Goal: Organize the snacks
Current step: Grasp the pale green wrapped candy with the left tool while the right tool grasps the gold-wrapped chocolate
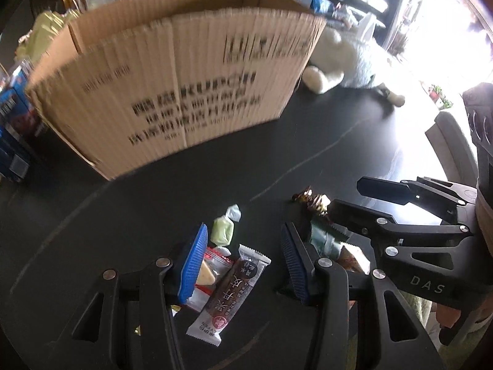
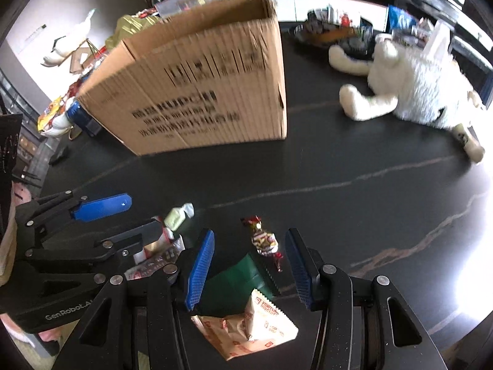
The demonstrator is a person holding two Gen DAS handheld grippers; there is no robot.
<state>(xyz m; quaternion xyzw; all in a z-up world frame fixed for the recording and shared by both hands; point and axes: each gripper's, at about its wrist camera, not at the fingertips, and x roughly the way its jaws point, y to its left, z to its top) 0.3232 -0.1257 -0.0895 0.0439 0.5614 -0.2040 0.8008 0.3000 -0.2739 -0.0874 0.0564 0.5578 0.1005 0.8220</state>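
Both grippers, left [image 1: 243,265] and right [image 2: 249,268], hang spread over snacks (none pinched); next I squeeze the brown bar [image 1: 231,289] near the table's [image 1: 308,154] front edge.

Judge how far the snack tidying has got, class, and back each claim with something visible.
Nothing looks sorted: the box's inside is hidden. Both grippers hang open and empty over loose snacks. The brown bar, green candy, green packet and biscuit packet remain on the table.
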